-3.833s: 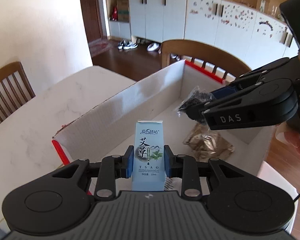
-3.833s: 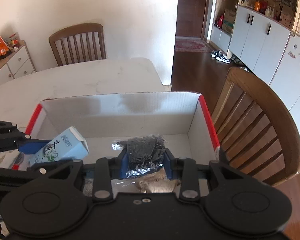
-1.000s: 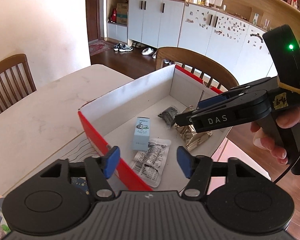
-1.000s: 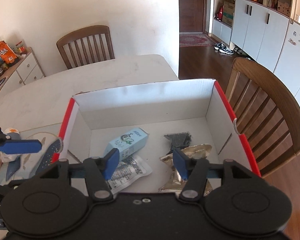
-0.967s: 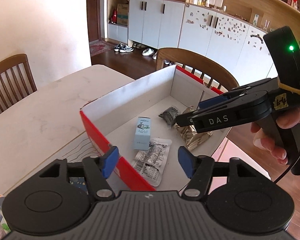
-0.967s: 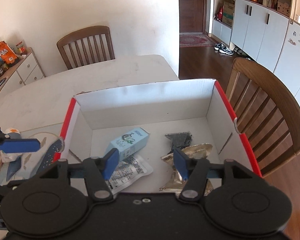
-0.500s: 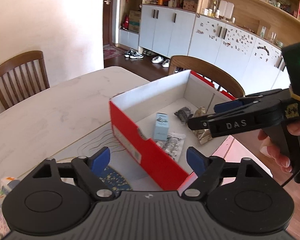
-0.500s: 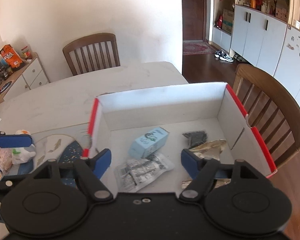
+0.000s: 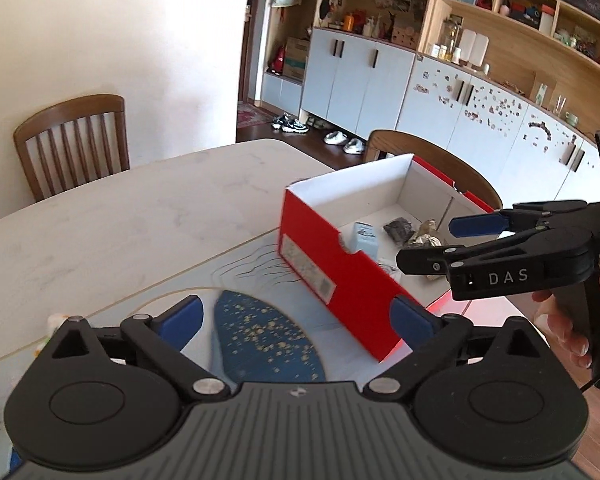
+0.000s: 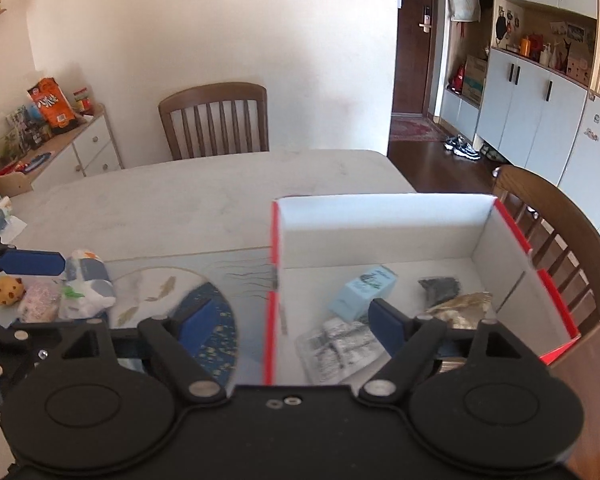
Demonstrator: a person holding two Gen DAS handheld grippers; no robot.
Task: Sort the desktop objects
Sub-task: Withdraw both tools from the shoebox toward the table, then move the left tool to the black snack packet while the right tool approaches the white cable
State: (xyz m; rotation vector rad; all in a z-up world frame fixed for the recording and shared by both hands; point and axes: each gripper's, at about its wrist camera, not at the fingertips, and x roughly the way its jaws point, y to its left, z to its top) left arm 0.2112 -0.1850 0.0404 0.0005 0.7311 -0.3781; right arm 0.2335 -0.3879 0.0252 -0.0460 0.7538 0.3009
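On the table, red box holds blue carton, packets.

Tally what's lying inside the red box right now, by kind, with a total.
Light blue carton: 1
Clear printed packet: 1
Dark packet: 1
Gold foil packet: 1
Total: 4 in the box; nothing sits between the fingers of either tool.
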